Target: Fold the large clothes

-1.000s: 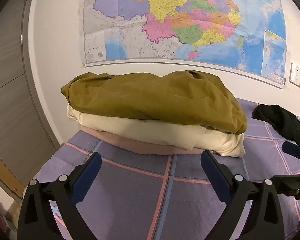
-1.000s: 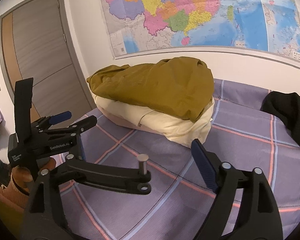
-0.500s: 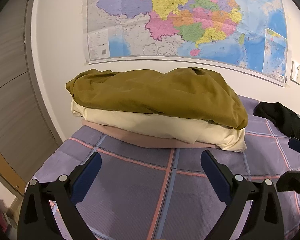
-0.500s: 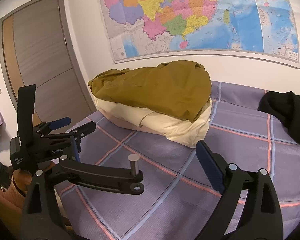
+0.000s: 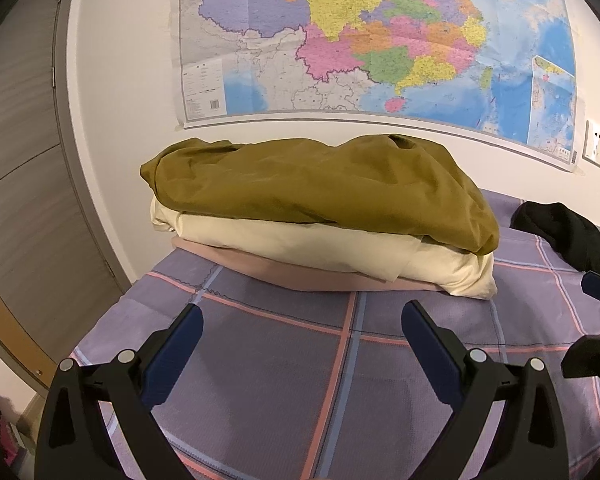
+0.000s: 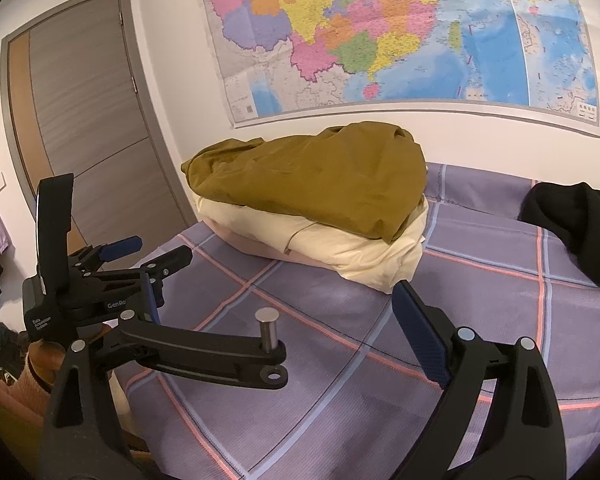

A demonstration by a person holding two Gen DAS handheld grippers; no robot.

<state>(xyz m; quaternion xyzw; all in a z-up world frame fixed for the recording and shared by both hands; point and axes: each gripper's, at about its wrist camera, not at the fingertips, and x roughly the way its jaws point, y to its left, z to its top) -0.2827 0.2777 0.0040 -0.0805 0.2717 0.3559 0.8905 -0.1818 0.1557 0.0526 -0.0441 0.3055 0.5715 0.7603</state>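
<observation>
A stack of folded clothes lies at the head of the bed against the wall: an olive garment (image 5: 320,188) (image 6: 320,176) on top, a cream one (image 5: 320,244) (image 6: 356,248) under it, a pink one (image 5: 300,276) at the bottom. A black garment (image 5: 568,236) (image 6: 580,224) lies crumpled at the right. My left gripper (image 5: 302,320) is open and empty, above the bedspread in front of the stack; it also shows in the right wrist view (image 6: 144,256). My right gripper (image 6: 276,300) is open and empty; its left finger is hidden behind the left tool.
The bed has a purple checked bedspread (image 5: 284,380) (image 6: 480,300). A large map (image 5: 360,40) hangs on the wall behind the stack. A grey door (image 6: 88,128) stands at the left past the bed's edge. Clothes and bags (image 6: 0,344) sit on the floor at the left.
Both grippers have drawn back a little and risen from the stack, so the stack looks smaller and farther. Both stay open and empty. The clothes have not moved.
</observation>
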